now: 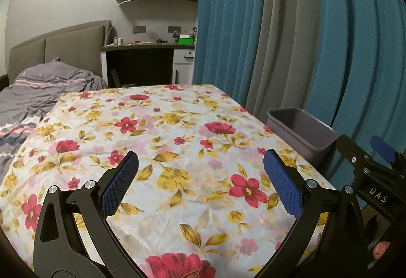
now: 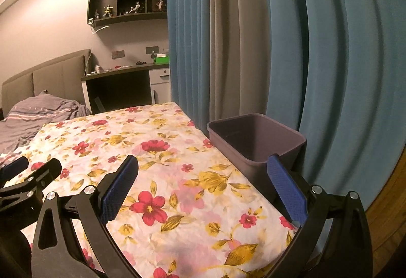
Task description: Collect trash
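Both the left tongs [image 1: 201, 163] and right tongs [image 2: 203, 168] hung wide apart and empty above the floral worktop [image 1: 177, 125]; no trash showed anywhere, the purple bin [image 2: 256, 141] stood empty just beside its right edge, so scanning around seemed wisest

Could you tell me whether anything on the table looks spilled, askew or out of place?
Nothing stands out: the floral tablecloth lies flat with only light creases, and the purple bin stands upright beside the table's right edge.
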